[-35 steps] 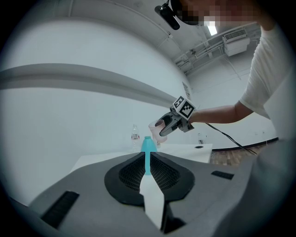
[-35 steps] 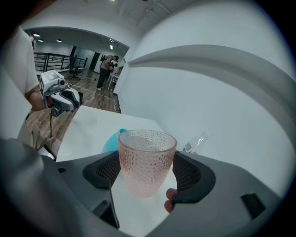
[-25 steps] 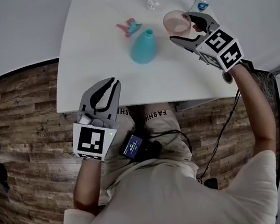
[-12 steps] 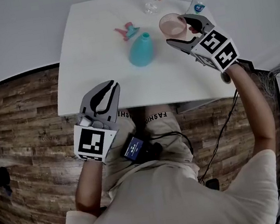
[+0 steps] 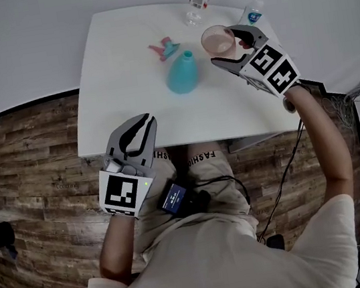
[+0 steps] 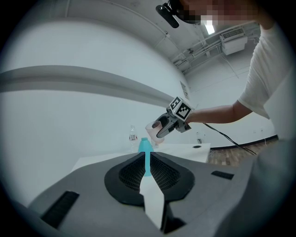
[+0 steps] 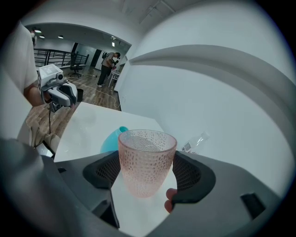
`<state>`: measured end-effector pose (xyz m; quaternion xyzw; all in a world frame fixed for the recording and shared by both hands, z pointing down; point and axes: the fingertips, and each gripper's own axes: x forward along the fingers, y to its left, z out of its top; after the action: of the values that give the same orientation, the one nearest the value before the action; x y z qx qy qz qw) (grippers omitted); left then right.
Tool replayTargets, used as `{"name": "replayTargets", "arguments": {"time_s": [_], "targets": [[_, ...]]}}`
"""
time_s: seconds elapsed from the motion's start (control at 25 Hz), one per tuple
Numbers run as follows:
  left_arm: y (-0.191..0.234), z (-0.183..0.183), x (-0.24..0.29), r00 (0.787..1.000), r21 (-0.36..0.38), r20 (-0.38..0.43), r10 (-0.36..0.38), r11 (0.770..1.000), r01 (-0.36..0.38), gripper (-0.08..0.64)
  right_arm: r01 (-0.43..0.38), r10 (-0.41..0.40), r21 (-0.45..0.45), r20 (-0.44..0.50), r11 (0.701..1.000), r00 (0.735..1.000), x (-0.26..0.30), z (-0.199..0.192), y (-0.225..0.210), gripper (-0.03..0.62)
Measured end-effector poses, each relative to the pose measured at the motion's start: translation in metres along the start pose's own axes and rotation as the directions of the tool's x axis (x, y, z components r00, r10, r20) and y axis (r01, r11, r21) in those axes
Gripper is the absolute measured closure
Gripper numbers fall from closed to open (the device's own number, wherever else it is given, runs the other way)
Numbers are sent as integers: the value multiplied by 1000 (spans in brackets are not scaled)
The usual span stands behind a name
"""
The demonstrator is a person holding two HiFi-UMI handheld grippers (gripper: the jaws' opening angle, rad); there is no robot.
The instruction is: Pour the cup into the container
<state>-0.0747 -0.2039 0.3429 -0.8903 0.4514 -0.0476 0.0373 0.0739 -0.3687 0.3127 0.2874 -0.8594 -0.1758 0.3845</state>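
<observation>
A teal, bottle-shaped container (image 5: 182,73) stands near the middle of the white table (image 5: 123,81), its narrow open neck up. To its right my right gripper (image 5: 224,45) is shut on a pink dimpled cup (image 5: 217,39), which it holds off the table. Between the jaws of the right gripper (image 7: 147,173), the cup (image 7: 147,159) fills the right gripper view, with the container (image 7: 112,138) behind it. My left gripper (image 5: 139,123) is shut and empty at the table's front edge. Past the left gripper (image 6: 146,167), the container (image 6: 144,144) and cup (image 6: 154,129) show ahead.
A pink and teal spray top (image 5: 164,46) lies behind the container. A clear plastic bottle (image 5: 197,1) stands at the table's back edge, and another with a blue label (image 5: 252,10) at the back right corner. Wood floor (image 5: 28,171) lies left of the table.
The right gripper has carried the cup a little to the left, closer to the teal container. The left gripper has stayed at the table's front edge.
</observation>
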Motion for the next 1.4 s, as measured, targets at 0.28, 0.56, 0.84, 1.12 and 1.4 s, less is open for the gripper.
{"name": "replayTargets", "arguments": {"time_s": [0.28, 0.56, 0.84, 1.12, 1.4], "targets": [[-1, -1, 0, 1000, 4, -8, -12, 1000, 12, 532, 0, -1, -27, -27, 1000, 1000, 1, 0, 1, 235], [-3, -2, 2, 1000, 7, -10, -20, 1000, 20, 533, -3, 2, -45, -38, 999, 999, 3, 3, 3, 235], [-2, -2, -1, 1000, 14, -6, -18, 1000, 18, 532, 5, -9, -84, -46, 996, 999, 4, 9, 5, 235], [-1, -3, -1, 1000, 12, -3, -21, 1000, 21, 533, 4, -10, -107, -59, 994, 998, 6, 14, 7, 235], [0, -4, -3, 1000, 10, -4, -19, 1000, 19, 534, 11, -22, -142, -77, 990, 997, 9, 15, 7, 235]]}}
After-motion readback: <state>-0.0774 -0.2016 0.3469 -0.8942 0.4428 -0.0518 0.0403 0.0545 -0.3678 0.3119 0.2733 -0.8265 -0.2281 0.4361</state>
